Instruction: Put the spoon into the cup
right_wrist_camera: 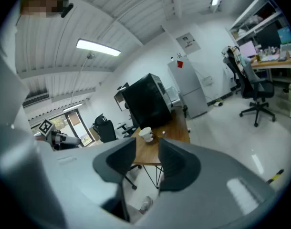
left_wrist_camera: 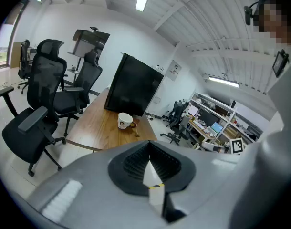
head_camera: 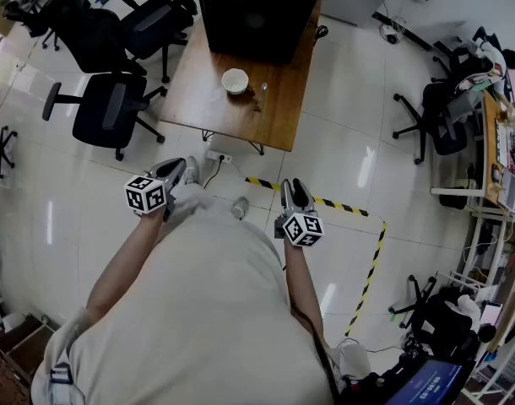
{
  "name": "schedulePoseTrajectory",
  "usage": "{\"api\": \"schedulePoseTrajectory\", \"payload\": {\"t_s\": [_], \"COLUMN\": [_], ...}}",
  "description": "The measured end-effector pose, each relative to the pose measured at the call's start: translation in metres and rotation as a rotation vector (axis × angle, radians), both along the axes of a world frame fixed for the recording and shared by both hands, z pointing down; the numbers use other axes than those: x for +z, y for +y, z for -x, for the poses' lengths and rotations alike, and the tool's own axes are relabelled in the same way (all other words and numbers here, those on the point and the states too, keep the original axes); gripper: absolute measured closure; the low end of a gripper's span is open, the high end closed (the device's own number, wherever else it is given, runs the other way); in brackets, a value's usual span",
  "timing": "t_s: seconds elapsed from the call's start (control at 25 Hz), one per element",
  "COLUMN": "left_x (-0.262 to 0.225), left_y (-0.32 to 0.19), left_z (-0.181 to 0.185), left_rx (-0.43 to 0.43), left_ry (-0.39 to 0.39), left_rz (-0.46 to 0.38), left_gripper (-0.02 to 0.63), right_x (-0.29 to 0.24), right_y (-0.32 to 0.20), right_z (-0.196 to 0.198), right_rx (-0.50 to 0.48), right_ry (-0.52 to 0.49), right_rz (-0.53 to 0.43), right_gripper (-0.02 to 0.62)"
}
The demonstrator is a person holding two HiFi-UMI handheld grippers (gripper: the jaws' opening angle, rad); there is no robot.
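A white cup (head_camera: 235, 81) stands on the wooden table (head_camera: 279, 121) far ahead of me, and the small spoon (head_camera: 259, 98) lies just to its right. Both grippers hang in front of my body, well short of the table. My left gripper (head_camera: 178, 170) is shut with nothing in it; in the left gripper view the left gripper's (left_wrist_camera: 150, 149) pads meet below the cup (left_wrist_camera: 124, 121) and spoon (left_wrist_camera: 137, 129). My right gripper (head_camera: 292, 189) is open and empty. In the right gripper view the cup (right_wrist_camera: 146, 134) shows through the right gripper's (right_wrist_camera: 146, 151) gap.
A big black box (head_camera: 253, 11) fills the table's far end. Black office chairs (head_camera: 114, 108) stand left of the table, more at the right (head_camera: 439, 125). Yellow-black tape (head_camera: 371, 251) marks the floor. A power strip (head_camera: 219, 156) lies under the table's near edge.
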State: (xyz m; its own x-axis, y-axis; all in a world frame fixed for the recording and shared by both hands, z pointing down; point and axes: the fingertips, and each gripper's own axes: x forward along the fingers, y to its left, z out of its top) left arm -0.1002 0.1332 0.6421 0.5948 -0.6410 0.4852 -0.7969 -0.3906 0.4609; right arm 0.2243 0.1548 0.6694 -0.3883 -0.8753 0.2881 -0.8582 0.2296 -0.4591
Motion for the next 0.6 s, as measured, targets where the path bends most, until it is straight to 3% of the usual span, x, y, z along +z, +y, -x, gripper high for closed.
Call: {"api": "schedulePoseTrajectory", "payload": {"t_s": [0.4,0.6], "left_x": [-0.006,-0.008], "left_y": [-0.077,-0.137], "left_z": [0.004,0.019], "left_rx": [0.096,0.172], "left_ry": [0.008,0.021], "left_rz": [-0.01,-0.004], "left_gripper": [0.606,0.606], "right_x": [0.007,0.002], "right_y": [-0.046,-0.084], "right_z": [-0.011,0.015], "right_rx": [0.097,0.156], "right_ry": [0.052,0.064], "right_rz": [0.029,0.057], "right_gripper": [0.457,0.459]}}
